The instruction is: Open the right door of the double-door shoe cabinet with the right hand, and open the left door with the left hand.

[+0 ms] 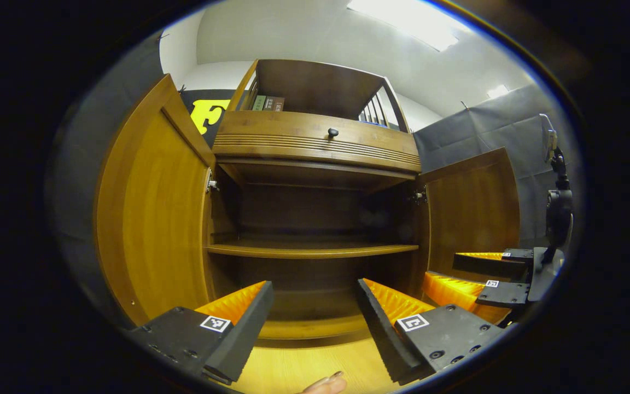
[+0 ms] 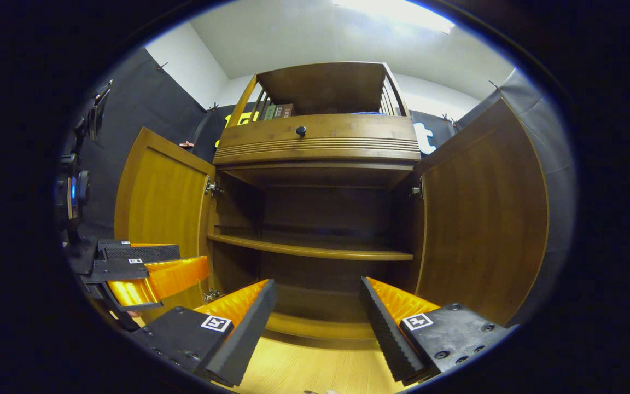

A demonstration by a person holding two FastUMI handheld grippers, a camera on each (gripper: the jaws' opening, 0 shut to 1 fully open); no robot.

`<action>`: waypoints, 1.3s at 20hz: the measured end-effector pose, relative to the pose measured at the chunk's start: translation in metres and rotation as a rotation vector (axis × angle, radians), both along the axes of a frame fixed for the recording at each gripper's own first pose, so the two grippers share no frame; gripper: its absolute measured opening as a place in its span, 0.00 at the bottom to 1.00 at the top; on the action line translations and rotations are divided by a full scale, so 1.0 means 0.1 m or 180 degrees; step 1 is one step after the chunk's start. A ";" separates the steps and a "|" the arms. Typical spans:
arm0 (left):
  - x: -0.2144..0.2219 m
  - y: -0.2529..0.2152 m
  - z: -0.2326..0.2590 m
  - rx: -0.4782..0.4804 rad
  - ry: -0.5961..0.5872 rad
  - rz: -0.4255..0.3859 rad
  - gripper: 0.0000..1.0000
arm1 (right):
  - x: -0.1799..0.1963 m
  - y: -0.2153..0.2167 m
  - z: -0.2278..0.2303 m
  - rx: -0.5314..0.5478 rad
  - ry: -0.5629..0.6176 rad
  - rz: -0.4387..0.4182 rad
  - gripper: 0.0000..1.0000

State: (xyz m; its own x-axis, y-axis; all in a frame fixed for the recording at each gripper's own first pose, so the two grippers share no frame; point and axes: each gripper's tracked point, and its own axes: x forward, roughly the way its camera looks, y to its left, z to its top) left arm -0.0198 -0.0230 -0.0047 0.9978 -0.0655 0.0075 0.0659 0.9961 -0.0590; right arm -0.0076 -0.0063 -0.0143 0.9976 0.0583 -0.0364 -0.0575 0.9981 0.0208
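Nearest the lens in the left gripper view, the left gripper [image 1: 315,320] has its two ridged fingers spread wide with nothing between them; a fingertip of the person's hand [image 1: 326,384] peeks in at 6 o'clock. In the right gripper view the right gripper [image 2: 318,320] likewise stands open and empty over the pale wooden floor [image 2: 315,372].

Ahead of both, the brown wooden double-door shoe cabinet [image 1: 315,219] fills the middle, with both doors swung outward. Its glossy honey-brown left door [image 1: 153,219] hangs at 9 o'clock in the left gripper view, and the darker brown right door [image 2: 484,219] at 3 o'clock in the right gripper view. By my judgement both openings are done.

Each door looks like a stiff, flat, fairly light panel on metal hinges [image 1: 212,185], swinging easily but not flexing. Its lacquered face seems slippery, so the free vertical edge, far from the hinges, is the best place to pinch or hook.

At 12 o'clock sit a drawer with a small dark round knob [image 1: 332,132] and an upper shelf with a few books [image 1: 268,103]. Their spines carry writing too small to read; the square markers on the grippers are patterns, not text
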 end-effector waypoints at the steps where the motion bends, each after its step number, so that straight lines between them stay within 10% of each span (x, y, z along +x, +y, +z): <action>1: 0.01 0.01 -0.01 0.0008 0.0002 0.0009 0.93 | 0.00 0.00 0.03 0.0016 -0.0013 0.0011 0.95; 26: 0.08 -0.01 0.18 0.0138 -0.0261 -0.0061 0.96 | 0.00 -0.08 0.23 0.0084 -0.0137 -0.0024 0.95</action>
